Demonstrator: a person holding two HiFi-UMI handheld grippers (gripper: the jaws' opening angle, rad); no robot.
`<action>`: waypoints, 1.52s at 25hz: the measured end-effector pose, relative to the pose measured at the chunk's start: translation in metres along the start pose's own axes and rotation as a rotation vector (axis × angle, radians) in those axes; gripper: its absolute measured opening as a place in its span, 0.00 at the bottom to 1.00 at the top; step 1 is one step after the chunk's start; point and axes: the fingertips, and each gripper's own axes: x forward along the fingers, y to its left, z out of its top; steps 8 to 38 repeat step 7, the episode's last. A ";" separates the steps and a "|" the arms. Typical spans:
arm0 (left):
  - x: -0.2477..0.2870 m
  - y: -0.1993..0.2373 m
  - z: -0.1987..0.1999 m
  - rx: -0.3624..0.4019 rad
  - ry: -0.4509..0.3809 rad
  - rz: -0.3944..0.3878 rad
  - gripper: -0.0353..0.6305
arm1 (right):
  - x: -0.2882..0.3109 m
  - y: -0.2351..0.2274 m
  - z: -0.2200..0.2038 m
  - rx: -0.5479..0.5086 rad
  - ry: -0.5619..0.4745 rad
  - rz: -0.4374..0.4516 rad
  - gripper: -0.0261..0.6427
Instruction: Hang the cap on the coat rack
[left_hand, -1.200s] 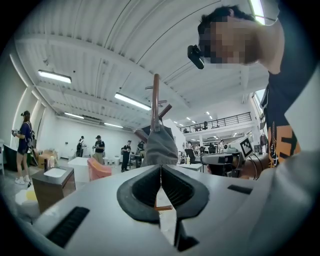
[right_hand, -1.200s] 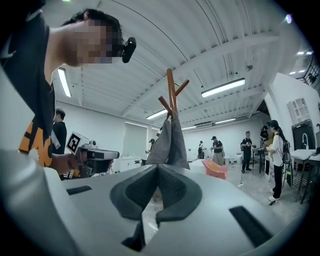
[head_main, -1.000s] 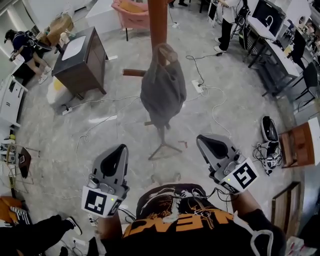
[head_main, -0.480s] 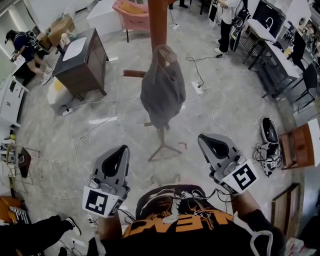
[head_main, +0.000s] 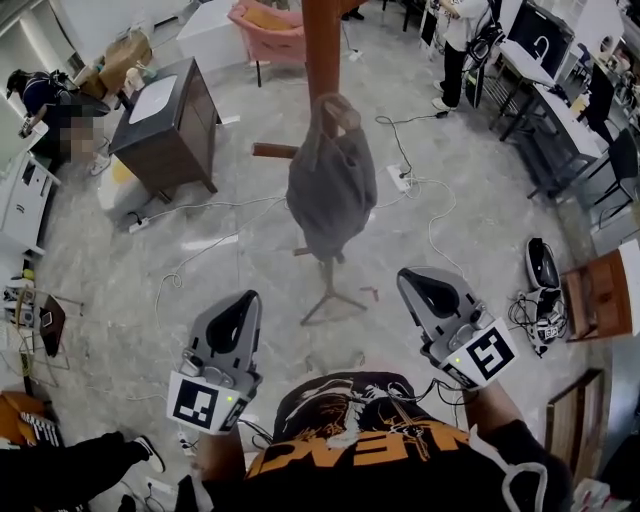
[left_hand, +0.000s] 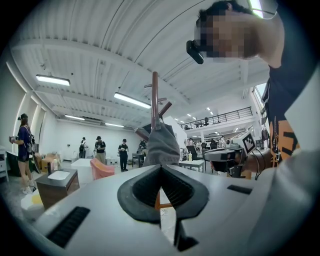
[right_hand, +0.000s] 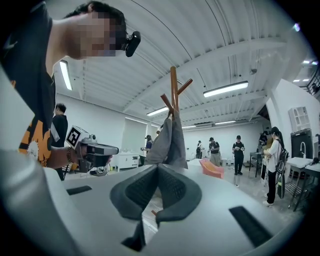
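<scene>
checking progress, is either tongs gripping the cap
No, the left tongs and right tongs are shut and empty; the cap hangs on the coat rack.

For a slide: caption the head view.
Grey fabric cap hangs on brown wooden coat rack; left gripper and right gripper, shut and empty, below.

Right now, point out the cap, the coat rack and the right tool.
cap (head_main: 330, 195): head view, middle of the hanging grey fabric
coat rack (head_main: 322, 40): head view, brown pole above the cap
right tool (right_hand: 158, 170): right gripper view, between its closed tips
</scene>
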 end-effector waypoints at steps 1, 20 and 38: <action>0.000 0.000 -0.001 -0.005 0.001 0.002 0.09 | 0.001 0.000 -0.001 0.002 0.003 0.002 0.06; 0.000 0.003 -0.010 0.019 0.027 -0.005 0.09 | 0.004 -0.003 -0.009 -0.014 0.018 0.023 0.06; 0.000 0.003 -0.010 0.019 0.027 -0.005 0.09 | 0.004 -0.003 -0.009 -0.014 0.018 0.023 0.06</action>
